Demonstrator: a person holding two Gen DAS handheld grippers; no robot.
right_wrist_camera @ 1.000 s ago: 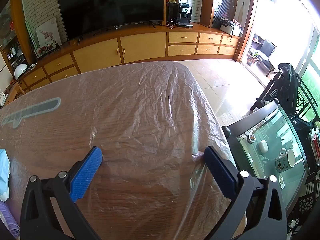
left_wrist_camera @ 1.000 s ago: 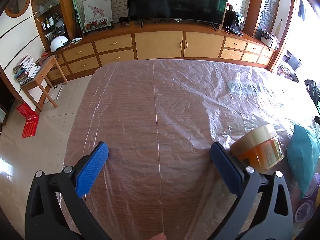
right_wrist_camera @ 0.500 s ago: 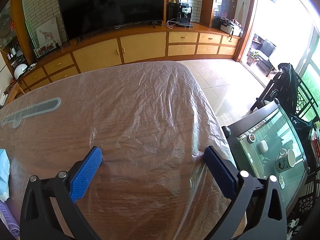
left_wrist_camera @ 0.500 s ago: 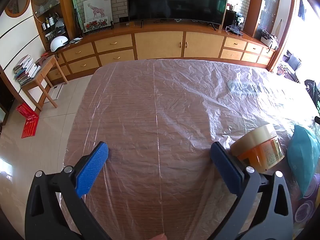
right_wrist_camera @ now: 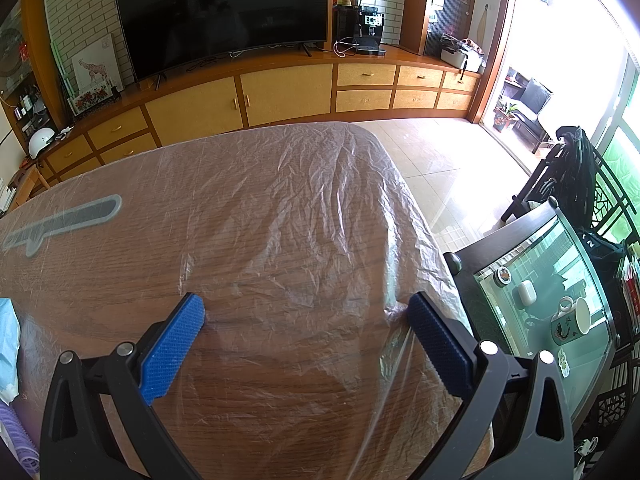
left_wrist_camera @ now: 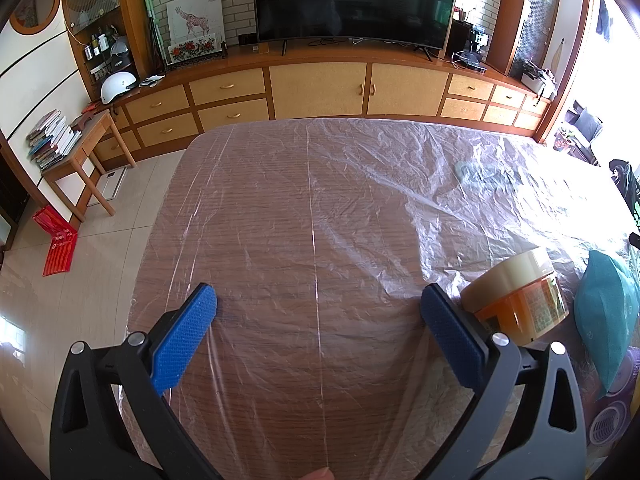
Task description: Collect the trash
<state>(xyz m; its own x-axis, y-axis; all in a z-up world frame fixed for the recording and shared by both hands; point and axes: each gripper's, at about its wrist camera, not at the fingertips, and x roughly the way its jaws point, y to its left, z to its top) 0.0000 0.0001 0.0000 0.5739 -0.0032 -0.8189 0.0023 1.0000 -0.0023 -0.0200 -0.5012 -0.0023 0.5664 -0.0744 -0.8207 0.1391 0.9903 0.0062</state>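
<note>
1. The orange jar [left_wrist_camera: 516,300] with the tan lid lies tilted on its side at about 3 o'clock in the left wrist view, just beside the right finger of the left claw [left_wrist_camera: 316,308]. It looks like rigid plastic, probably light and smooth; lying on its side it may roll if nudged. A grip across the lid or the round body, squarely on the widest part, seems safest.
2. The teal pouch [left_wrist_camera: 606,312] sits at 3 o'clock, beyond the jar and near it. It looks soft and crinkly, so it should give under a pinch; taking it near the middle would likely hold best.
3. A pale blue soft item [right_wrist_camera: 8,344] shows at 9 o'clock in the right wrist view, too cut off to identify.
4. The left claw is spread wide and holds nothing.
5. The right claw [right_wrist_camera: 306,306] is likewise spread wide and empty, over bare covering.
6. The surface [left_wrist_camera: 280,220] is wood under a wrinkled clear plastic sheet [right_wrist_camera: 320,200], which looks slippery and could bunch up or snag under a fingertip.
</note>
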